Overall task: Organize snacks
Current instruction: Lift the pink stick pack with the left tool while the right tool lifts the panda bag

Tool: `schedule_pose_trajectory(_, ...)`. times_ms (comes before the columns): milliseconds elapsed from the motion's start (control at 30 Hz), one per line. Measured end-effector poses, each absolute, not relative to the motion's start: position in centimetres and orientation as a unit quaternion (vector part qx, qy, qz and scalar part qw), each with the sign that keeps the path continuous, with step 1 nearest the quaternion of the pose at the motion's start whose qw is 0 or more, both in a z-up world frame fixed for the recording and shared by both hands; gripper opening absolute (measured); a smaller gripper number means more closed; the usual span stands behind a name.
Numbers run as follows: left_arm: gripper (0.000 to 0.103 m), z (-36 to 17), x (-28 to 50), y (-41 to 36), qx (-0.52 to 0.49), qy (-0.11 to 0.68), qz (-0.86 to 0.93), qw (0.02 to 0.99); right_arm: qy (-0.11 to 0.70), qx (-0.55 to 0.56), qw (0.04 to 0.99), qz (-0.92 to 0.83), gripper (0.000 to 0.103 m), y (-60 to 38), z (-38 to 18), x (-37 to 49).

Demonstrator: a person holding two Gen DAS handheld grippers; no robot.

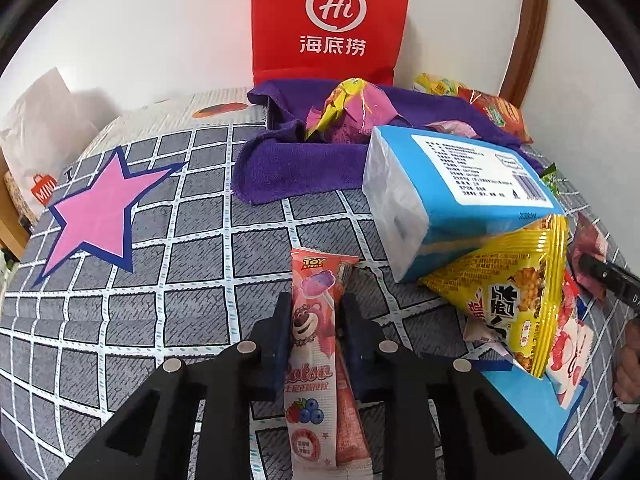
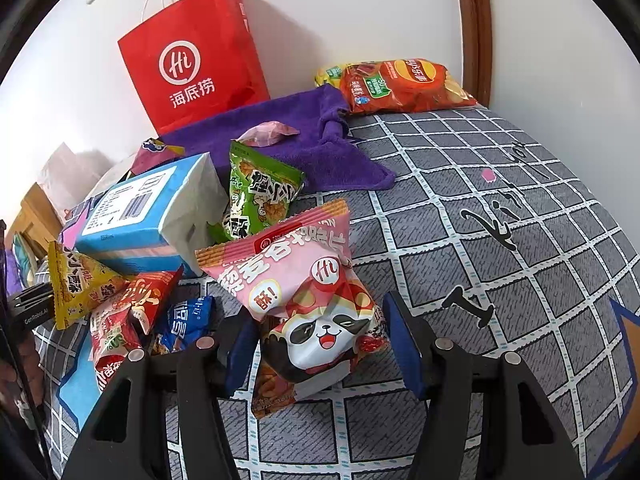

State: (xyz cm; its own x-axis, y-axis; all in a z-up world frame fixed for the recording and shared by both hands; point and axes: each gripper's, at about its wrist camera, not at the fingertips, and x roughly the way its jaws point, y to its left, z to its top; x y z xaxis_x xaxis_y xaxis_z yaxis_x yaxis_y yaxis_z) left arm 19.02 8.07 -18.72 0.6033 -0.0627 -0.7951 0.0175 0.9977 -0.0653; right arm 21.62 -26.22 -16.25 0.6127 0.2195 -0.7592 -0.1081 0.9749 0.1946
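In the left wrist view my left gripper is shut on a pink Toy Story lollipop packet, held over the grey checked bedspread. In the right wrist view my right gripper is open, its jaws on either side of a pink panda snack bag that lies on the bedspread. A pile of snacks lies to its left: a yellow triangular bag, a red bag, a blue bag and a green bag.
A blue tissue pack lies beside the pile. A purple towel holds a pink packet. A red paper bag stands against the wall. A red chips bag lies at the far corner.
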Motion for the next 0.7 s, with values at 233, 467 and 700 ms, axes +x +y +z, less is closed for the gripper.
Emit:
schedule_pose_trajectory(233, 0.023, -18.67, 18.97, 8.01, -0.028, 0.445, -0.024, 0.895, 0.427, 0.072, 0.896, 0.096, 0.058, -26.38, -16.16, 21.44)
schedule_pose_trajectory(467, 0.023, -18.42, 18.67, 8.35, -0.037, 0.438, -0.035, 0.898, 0.422, 0.078, 0.897, 0.103, 0.057, -26.49, -16.06, 21.24)
schedule_pose_trajectory(700, 0.023, -18.12, 18.37, 8.65, -0.044, 0.429, -0.04, 0.901, 0.414, 0.088, 0.899, 0.111, 0.056, -26.74, -15.87, 21.06)
